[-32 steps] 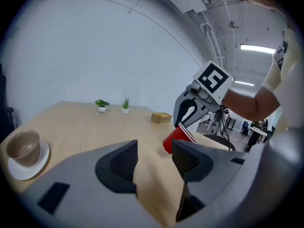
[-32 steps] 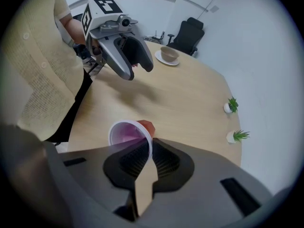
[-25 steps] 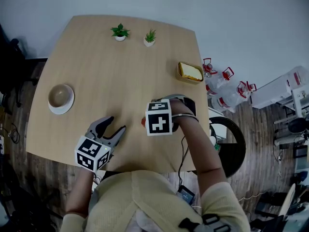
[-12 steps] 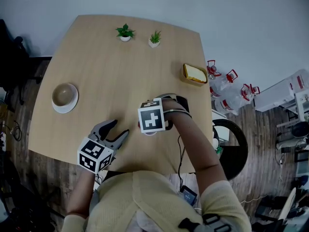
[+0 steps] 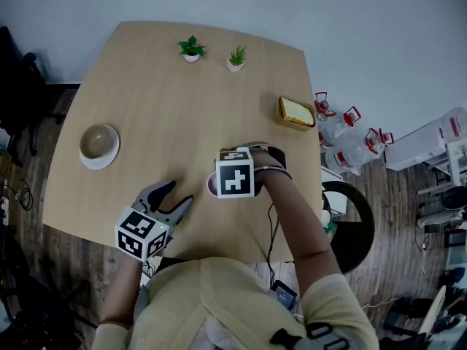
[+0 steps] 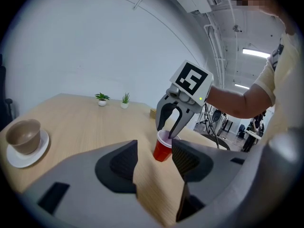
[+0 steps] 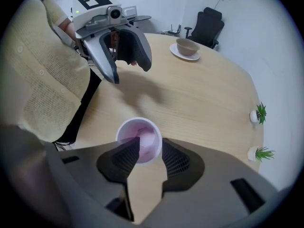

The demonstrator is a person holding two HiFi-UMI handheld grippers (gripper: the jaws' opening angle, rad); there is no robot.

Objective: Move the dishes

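The right tool (image 6: pixel 166 130), jaws just opened astride the wall of the red cup (image 6: pixel 162 152), may snag and topple it when lifting; the left tool (image 5: pixel 180 192) gapes empty.

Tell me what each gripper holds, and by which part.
Nothing. The right gripper has just opened its jaws; the red cup stands ungripped at their tips. The left gripper is open and empty.

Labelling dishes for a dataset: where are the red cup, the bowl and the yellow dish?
red cup (image 6: pixel 162 151), left gripper view, its red side wall.
bowl (image 5: pixel 96 141), head view, its inner hollow.
yellow dish (image 5: pixel 280 112), head view, its left rim.
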